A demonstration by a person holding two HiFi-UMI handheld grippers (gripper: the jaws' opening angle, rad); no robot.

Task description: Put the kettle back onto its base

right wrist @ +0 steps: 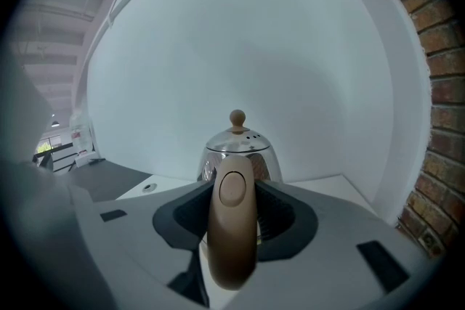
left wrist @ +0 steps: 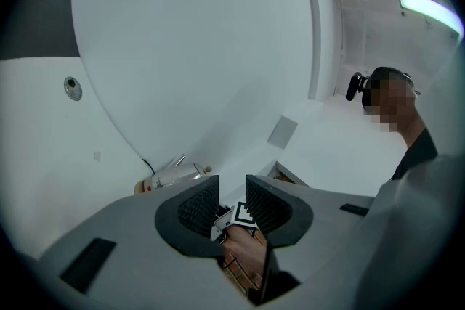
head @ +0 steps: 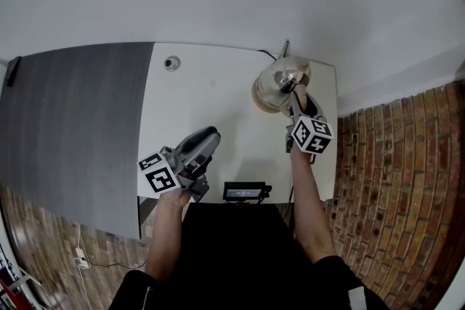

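Note:
A shiny steel kettle (head: 282, 76) with a wooden lid knob stands upright on its tan round base (head: 258, 95) at the far right of the white table (head: 218, 112). My right gripper (head: 296, 105) comes at it from the near side. Its jaws are closed on the kettle's tan handle (right wrist: 232, 229), which fills the gap between the pads. The kettle body (right wrist: 238, 156) rises just beyond the jaws. My left gripper (head: 210, 135) hovers over the table's middle, open with nothing between its fingers. In the left gripper view the kettle (left wrist: 176, 173) shows past that gripper (left wrist: 232, 191).
A black cord (head: 270, 54) runs off the table's far edge behind the kettle. A round cable grommet (head: 172, 62) sits at the far left of the table. A small black device (head: 244, 192) is at the near edge. A dark grey surface (head: 73, 120) adjoins on the left, a brick wall (head: 407, 156) on the right.

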